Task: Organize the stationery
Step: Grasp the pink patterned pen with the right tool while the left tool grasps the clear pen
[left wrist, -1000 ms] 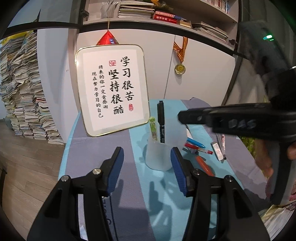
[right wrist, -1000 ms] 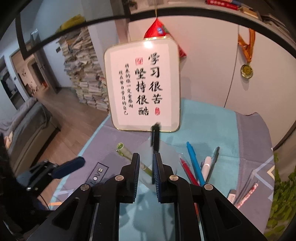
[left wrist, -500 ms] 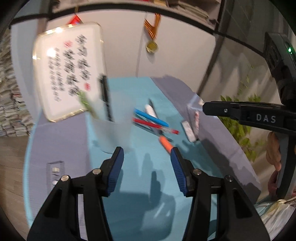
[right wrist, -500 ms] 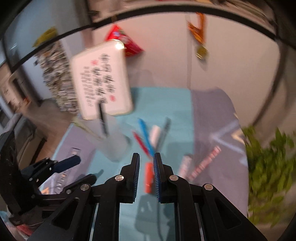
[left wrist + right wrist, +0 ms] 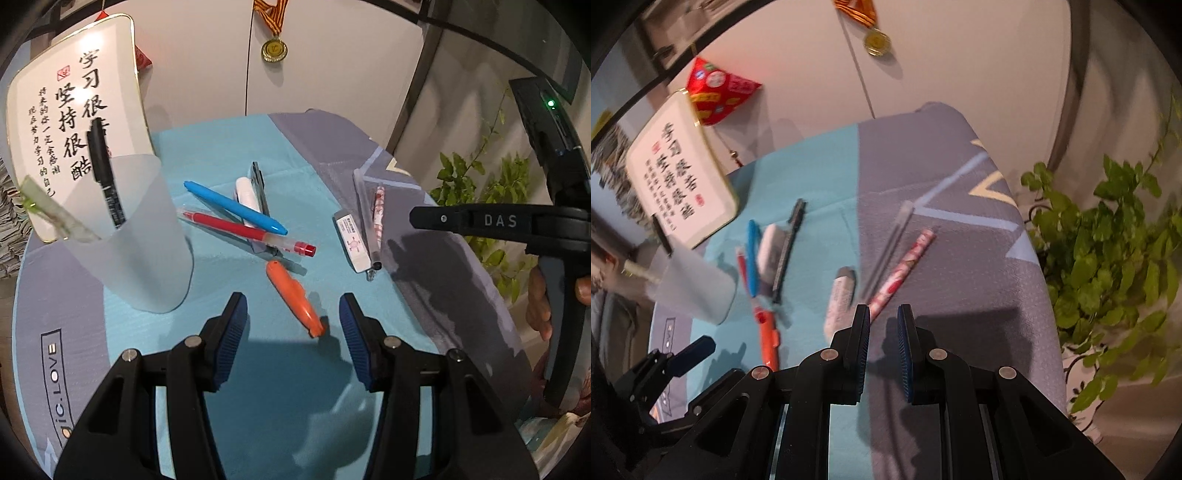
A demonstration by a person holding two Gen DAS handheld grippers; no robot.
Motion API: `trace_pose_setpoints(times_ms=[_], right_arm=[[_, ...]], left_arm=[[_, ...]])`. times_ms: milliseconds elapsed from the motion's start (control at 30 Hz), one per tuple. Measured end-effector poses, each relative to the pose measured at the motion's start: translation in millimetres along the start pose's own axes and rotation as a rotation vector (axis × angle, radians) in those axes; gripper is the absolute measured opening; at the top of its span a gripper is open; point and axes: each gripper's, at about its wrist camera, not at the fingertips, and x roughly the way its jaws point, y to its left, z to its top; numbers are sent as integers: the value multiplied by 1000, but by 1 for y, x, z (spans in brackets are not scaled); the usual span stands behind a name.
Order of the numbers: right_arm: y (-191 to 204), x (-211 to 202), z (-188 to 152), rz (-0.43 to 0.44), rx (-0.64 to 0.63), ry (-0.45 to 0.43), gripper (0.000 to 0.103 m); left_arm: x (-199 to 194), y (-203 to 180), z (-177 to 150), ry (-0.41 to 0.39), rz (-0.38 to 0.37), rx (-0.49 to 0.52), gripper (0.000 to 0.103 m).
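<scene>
Covering the table, a cloth [image 5: 229,147] of teal and grey-lilac panels, with lettering printed near the left edge. Hanging over it, left gripper [image 5: 293,325], jaws apart, nothing between the pads; orange pen [image 5: 295,299] lying on the teal just ahead, its near end in the gap but untouched. Farther ahead, a crossed heap: blue pen [image 5: 236,206], red pen [image 5: 247,230], white marker [image 5: 248,195], dark pen [image 5: 258,177]. Ahead and left, frosted cup [image 5: 133,236] upright, black pen [image 5: 105,173] and a green-tipped one standing in it. Behind the cup, a framed calligraphy board [image 5: 74,122] leaning on a white wall, medal [image 5: 274,50] hung above. Ahead and right, eraser [image 5: 352,240] beside a clear pen and a patterned pen [image 5: 377,212] on the grey panel. Right gripper [image 5: 882,343] with jaws nearly together, empty, over the grey panel, patterned pen just ahead. Beyond the table's right edge, a leafy green plant [image 5: 1108,251].
</scene>
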Motion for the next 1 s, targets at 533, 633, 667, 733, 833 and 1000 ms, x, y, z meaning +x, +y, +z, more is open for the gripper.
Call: trace_pose_setpoints(times_ms=[533, 633, 667, 733, 833, 1000], right_arm=[[-26, 38, 36, -2, 140, 35, 14], [-21, 46, 43, -23, 130, 51, 14], [-18, 50, 44, -29, 123, 60, 14], [-15, 58, 46, -37, 106, 82, 14], [-11, 67, 45, -15, 64, 82, 14], [-15, 58, 36, 53, 39, 71, 11]], left_arm=[[-6, -22, 15, -38, -23, 50, 49], [-8, -26, 16, -42, -29, 63, 49], [-7, -26, 17, -41, -30, 65, 49], [-7, -27, 18, -40, -31, 69, 49], [-7, -31, 26, -47, -36, 75, 48], [-6, -45, 41, -62, -44, 115, 49]])
